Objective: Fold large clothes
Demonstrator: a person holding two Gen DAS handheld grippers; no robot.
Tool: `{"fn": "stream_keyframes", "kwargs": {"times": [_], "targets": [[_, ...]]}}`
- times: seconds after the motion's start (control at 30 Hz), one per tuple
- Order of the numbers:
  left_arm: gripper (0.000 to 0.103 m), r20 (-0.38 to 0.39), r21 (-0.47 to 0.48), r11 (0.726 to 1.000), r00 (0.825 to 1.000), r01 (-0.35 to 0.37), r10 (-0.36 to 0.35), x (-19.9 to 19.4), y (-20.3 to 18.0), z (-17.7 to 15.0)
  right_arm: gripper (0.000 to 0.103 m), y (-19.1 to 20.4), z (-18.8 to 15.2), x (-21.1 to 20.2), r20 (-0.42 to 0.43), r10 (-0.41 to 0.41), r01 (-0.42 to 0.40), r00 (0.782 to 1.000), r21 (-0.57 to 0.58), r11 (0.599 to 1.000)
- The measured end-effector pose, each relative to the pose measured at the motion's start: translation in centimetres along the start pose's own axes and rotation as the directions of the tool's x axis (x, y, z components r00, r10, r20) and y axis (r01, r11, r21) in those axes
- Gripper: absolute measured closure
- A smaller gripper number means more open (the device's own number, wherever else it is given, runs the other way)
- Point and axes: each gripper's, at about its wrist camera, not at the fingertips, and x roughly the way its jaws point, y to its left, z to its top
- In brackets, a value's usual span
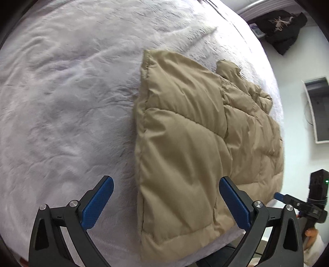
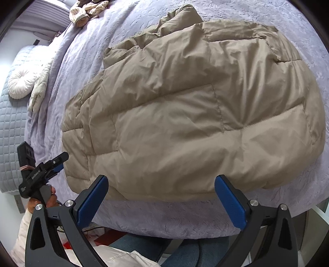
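Note:
A tan quilted puffer jacket (image 1: pixel 185 133) (image 2: pixel 195 113) lies folded on a bed with a pale lilac blanket (image 1: pixel 61 102) (image 2: pixel 164 215), close to the bed's near edge. My left gripper (image 1: pixel 165 180) hovers open over the jacket's left hem corner with nothing between its blue pads (image 1: pixel 98 203). My right gripper (image 2: pixel 161 178) is open too, just above the jacket's near edge, and holds nothing. Each gripper shows in the other's view: the right gripper (image 1: pixel 287 200) at the far right edge, the left gripper (image 2: pixel 53 164) held in a hand at the lower left.
A black garment (image 1: pixel 281 28) hangs at the far wall beside a wall-mounted box (image 1: pixel 318 108). A round white cushion (image 2: pixel 20 84), a cream garment (image 2: pixel 41 86) and a grey quilted pad (image 2: pixel 10 133) lie left of the bed. Knitted cream items (image 2: pixel 86 10) sit at the bed's far end.

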Motion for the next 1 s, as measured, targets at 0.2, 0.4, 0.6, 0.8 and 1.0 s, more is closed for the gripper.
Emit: {"fn": "stream_keyframes", "kwargs": {"times": [0.2,0.4,0.6,0.8,1.0], "targets": [[0.000,-0.113,0.012,0.987,0.981,0.163,-0.160,3.3,0.7,2.1,0.000,-0.2,-0.5,1.0,-0.025,-0.016,0.017,1.000,0.003,1.000],[0.000,-0.185,0.027,0.970,0.955,0.240,-0.231,6.8,0.3,3.4,0.000,-0.4,-0.7,1.9,-0.034,-0.029,0.029,0.999,0.013,0.999],[0.002,-0.222,0.063,0.964,0.945,0.259,-0.240,8.2,-0.7,3.5,0.000,0.3,-0.3,1.9,-0.009,-0.017,0.017,1.000,0.017,1.000],[0.071,-0.232,0.084,0.928,0.913,0.362,-0.335,7.6,-2.1,3.4,0.000,1.4,0.1,0.9,0.070,-0.021,0.022,0.997,-0.008,1.000],[0.074,-0.215,0.098,0.923,0.914,0.371,-0.344,5.5,-4.0,3.0,0.075,1.9,1.3,0.7,0.178,-0.058,0.063,0.982,-0.025,0.998]]}}
